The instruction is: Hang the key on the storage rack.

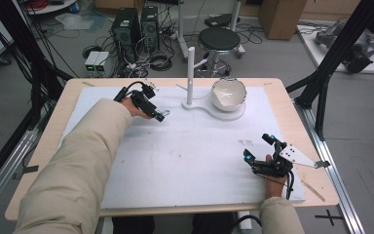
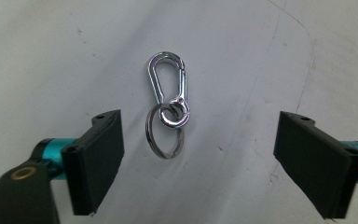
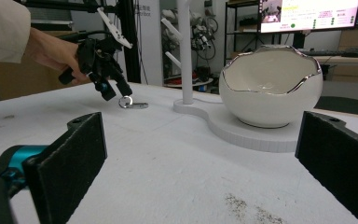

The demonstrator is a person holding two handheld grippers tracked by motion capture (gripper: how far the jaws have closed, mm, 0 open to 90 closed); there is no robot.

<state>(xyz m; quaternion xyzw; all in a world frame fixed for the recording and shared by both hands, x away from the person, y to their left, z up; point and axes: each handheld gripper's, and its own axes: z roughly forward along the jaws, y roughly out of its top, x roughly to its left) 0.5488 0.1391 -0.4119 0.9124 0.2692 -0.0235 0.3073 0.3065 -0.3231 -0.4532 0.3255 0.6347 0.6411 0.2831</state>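
Left gripper [image 2: 200,154] fingers released, straddling flat keyring clip [image 2: 168,109] at 12 o'clock for pickup; right gripper [image 3: 205,163] released, idle.

A shiny silver metal snap hook with its silver key ring [image 2: 168,109] is seen on the white mat [image 1: 185,161] covering the pale wooden counter [image 1: 53,141]. The left tool [image 2: 198,154] is black with teal fittings. A glossy white eggshell-shaped bowl with a silver-edged rim [image 3: 270,88] is seen on a white stand [image 3: 223,123].
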